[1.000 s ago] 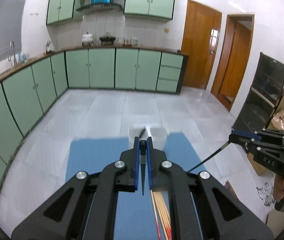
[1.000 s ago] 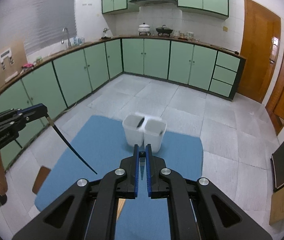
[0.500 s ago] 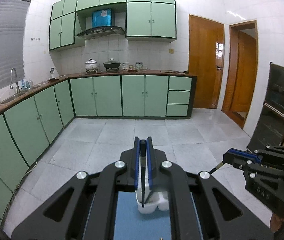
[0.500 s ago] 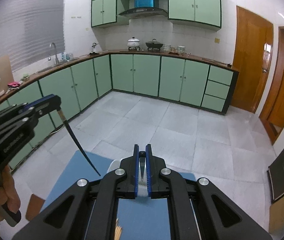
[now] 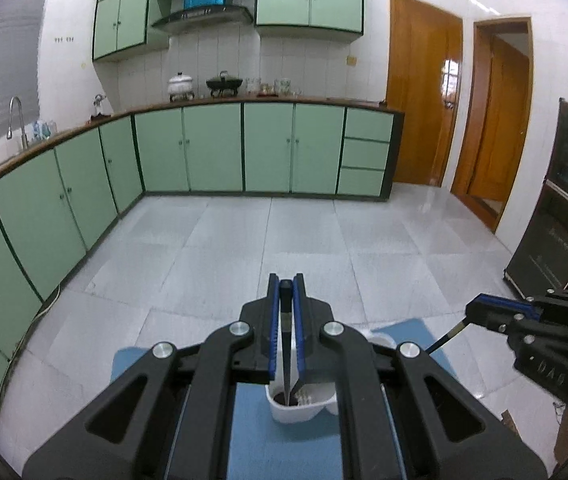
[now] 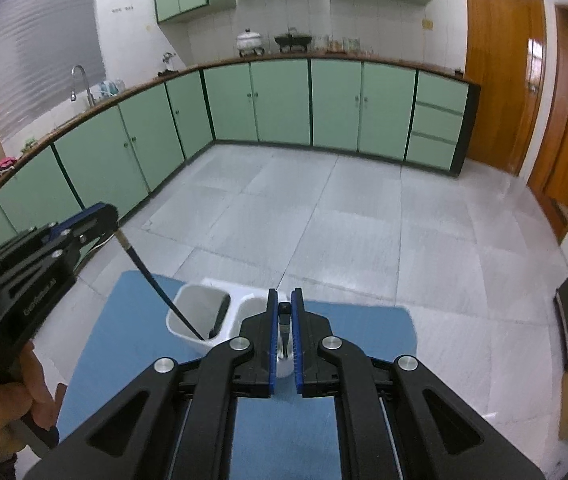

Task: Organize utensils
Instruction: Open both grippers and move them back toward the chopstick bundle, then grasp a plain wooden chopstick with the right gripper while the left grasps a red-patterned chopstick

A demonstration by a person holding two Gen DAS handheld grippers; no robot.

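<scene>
While both grippers are hanging over the blue mat (image 6: pixel 347 328), the left gripper (image 6: pixel 114 222) is showing at the left edge of the right wrist view, gripped from below by the person's hand (image 6: pixel 34 384). Its jaws are pinching the top of a black chopstick (image 6: pixel 156 280), which is slanting down and to the right, its tip reaching into the left compartment of the white utensil holder (image 6: pixel 182 320) near the frame's middle. Another dark utensil (image 6: pixel 220 316) is already leaning inside that compartment. Just right of it, the right gripper (image 6: pixel 284 340) is filling the lower centre, its blue-lined jaws nearly together and clamping a thin dark chopstick that is pointing down over the holder's right compartment; whether the tip is inside, I cannot tell.

In the left wrist view, the left gripper (image 5: pixel 285 332) is occupying the lower centre, jaws closed on the black chopstick (image 5: pixel 285 360), whose lower end is sitting inside the white utensil holder (image 5: pixel 295 410) directly beneath. The holder is standing on the blue mat (image 5: pixel 284 448) at the bottom of the frame. Farther right, at mid-height on the edge, the right gripper (image 5: pixel 469 312) is coming into view side-on, holding its dark chopstick (image 5: pixel 449 334), which is angling down and to the left towards the holder. Green cabinets (image 5: pixel 212 148) are lining the far wall, with wooden doors (image 5: pixel 423 92) at upper right.
</scene>
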